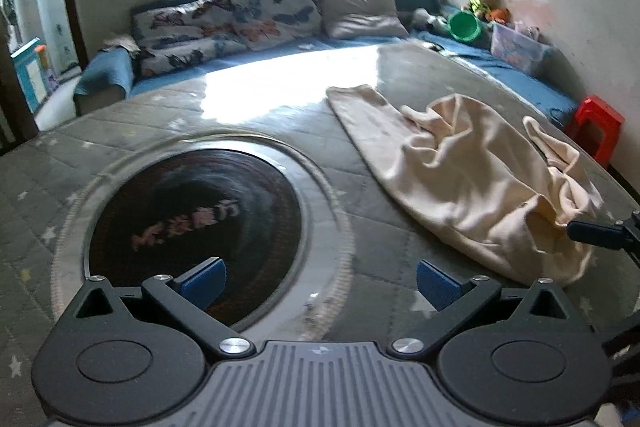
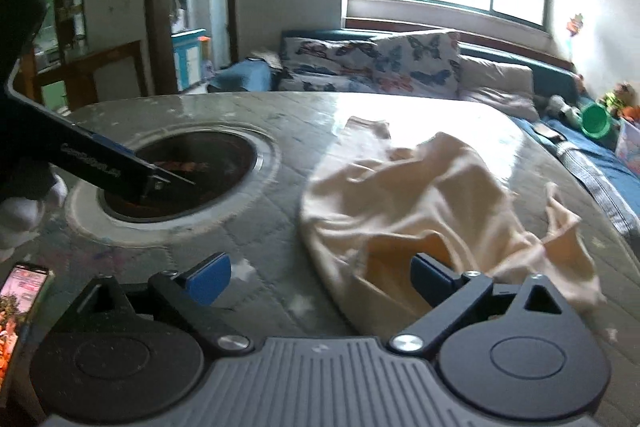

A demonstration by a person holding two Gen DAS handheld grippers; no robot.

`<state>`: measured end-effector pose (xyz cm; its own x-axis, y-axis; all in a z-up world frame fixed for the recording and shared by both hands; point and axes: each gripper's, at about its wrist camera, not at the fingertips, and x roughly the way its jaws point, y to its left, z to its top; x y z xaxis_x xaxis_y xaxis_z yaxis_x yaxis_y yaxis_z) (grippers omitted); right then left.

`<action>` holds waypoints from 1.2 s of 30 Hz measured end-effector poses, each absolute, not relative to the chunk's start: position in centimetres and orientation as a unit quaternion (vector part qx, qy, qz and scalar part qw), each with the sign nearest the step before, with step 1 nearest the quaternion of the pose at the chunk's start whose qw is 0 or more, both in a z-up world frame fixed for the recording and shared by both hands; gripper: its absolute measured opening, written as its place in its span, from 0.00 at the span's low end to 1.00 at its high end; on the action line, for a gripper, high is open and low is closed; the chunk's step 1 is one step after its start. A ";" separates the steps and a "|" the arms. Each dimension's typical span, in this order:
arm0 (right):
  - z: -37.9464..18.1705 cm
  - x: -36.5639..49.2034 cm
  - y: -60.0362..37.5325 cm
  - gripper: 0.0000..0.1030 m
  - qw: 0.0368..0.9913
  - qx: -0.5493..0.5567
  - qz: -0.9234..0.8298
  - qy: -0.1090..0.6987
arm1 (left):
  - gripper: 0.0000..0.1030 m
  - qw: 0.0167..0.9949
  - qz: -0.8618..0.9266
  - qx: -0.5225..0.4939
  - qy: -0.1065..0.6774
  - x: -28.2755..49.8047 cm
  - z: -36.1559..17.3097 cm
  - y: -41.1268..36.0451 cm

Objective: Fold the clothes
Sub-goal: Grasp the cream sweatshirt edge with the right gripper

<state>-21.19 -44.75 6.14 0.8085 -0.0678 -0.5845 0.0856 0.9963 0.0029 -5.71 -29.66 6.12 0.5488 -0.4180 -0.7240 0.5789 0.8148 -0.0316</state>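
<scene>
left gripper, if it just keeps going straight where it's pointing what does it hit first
Most likely the dark round inset in the table: the open left gripper aims down over its right rim. The cream garment lies off to the right. Depth is unclear.

The cream garment (image 1: 472, 183) is soft, matt cloth, rumpled into loose creases. It lies on the table (image 1: 280, 115), whose grey quilted, star-printed cover sits under a clear glossy layer that throws back window glare at the far side. The round inset (image 1: 192, 223) in the table is dark and shiny, ringed by a pale, duller band. The left tool (image 1: 320, 283) and the right tool (image 2: 320, 277) are matt black plastic with bright metal screws, ribbed grey housings and finely textured blue pads (image 2: 210, 283). A phone (image 2: 20, 311) at the near left has a glossy screen.
</scene>
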 end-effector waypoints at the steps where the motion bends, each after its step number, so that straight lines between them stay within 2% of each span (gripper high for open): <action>1: 6.1 -21.3 -45.2 0.94 0.950 0.018 -0.047 0.308 | 1.00 0.871 -0.287 0.106 0.383 -5.7 6.1 -30.0; 5: 6.3 -21.8 -46.5 0.89 0.948 0.020 -0.065 0.311 | 1.00 0.867 -0.291 0.104 0.391 -5.6 6.2 -31.2; 7: 6.1 -21.6 -47.0 0.83 0.946 0.020 -0.067 0.316 | 1.00 0.865 -0.294 0.104 0.393 -5.6 6.2 -31.6; 13: 5.1 -20.5 -47.7 0.60 0.940 0.037 -0.044 0.335 | 0.99 0.862 -0.299 0.107 0.395 -5.8 6.1 -32.4; 15: 4.8 -19.9 -47.8 0.49 0.939 0.041 -0.035 0.341 | 0.99 0.861 -0.299 0.108 0.397 -5.7 6.1 -32.7; 18: 4.3 -19.2 -47.7 0.40 0.937 0.042 -0.027 0.347 | 0.96 0.860 -0.300 0.111 0.397 -5.6 6.2 -33.1; 22: 3.9 -18.7 -47.7 0.34 0.934 0.047 -0.026 0.352 | 0.92 0.857 -0.302 0.114 0.401 -5.3 6.1 -33.8; 31: 3.5 -18.7 -47.9 0.09 0.933 0.054 -0.020 0.355 | 0.90 0.849 -0.314 0.124 0.407 -5.4 5.2 -35.3; 36: 3.5 -19.0 -47.3 0.07 0.934 0.052 -0.007 0.352 | 0.90 0.847 -0.322 0.129 0.404 -5.7 5.1 -35.8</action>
